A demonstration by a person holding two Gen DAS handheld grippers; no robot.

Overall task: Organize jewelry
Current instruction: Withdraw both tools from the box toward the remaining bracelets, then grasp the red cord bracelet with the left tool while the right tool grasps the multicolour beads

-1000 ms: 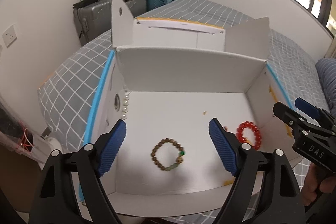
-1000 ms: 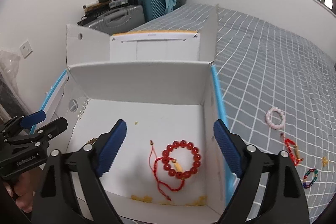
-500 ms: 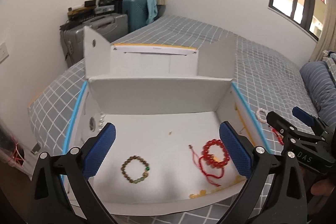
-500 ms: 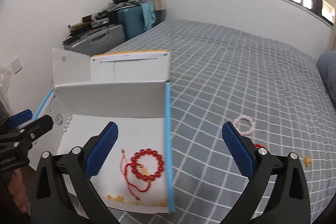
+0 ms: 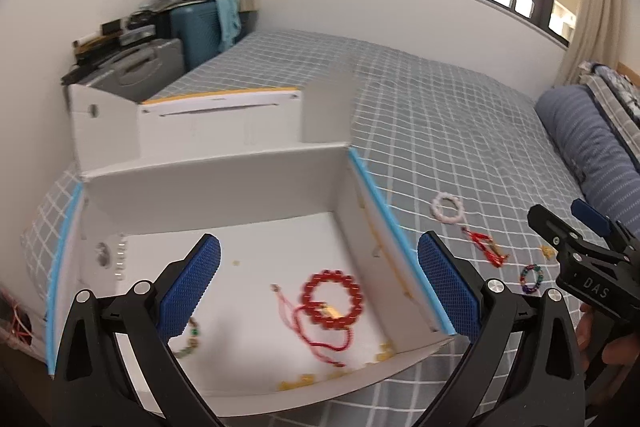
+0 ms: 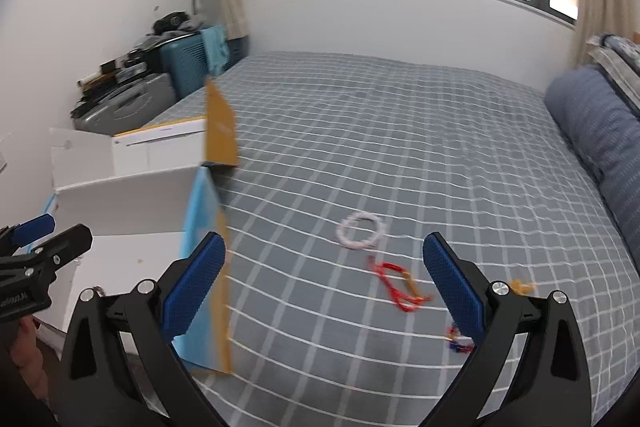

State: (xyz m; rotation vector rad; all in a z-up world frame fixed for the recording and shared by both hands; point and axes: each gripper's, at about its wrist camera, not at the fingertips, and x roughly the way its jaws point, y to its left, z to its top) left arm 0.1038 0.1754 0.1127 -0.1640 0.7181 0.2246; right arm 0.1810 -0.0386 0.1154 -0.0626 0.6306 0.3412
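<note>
An open white cardboard box [image 5: 208, 183] lies on the bed. In it are a red bead bracelet [image 5: 334, 293] with a red cord and, half hidden behind my left finger, a brown bead bracelet [image 5: 191, 341]. My left gripper [image 5: 318, 285] hangs open above the box, nothing between its fingers. On the bedspread to the right of the box lie a pale pink bracelet [image 6: 360, 230], a red cord piece [image 6: 398, 285], a small yellow charm [image 6: 520, 286] and a multicoloured bead ring [image 5: 531, 279]. My right gripper [image 6: 320, 287] is open and empty above the bedspread near them.
The grey checked bedspread [image 6: 400, 147] stretches away to the right. A blue striped bolster [image 6: 600, 131] lies at the far right. Suitcases [image 5: 160, 55] and clutter stand against the wall behind the box. The box's side wall [image 6: 208, 267] stands by my right gripper's left finger.
Both grippers have swung to the right and opened a little wider. The right one has left the box and now looks over the loose jewellery on the bedspread.
</note>
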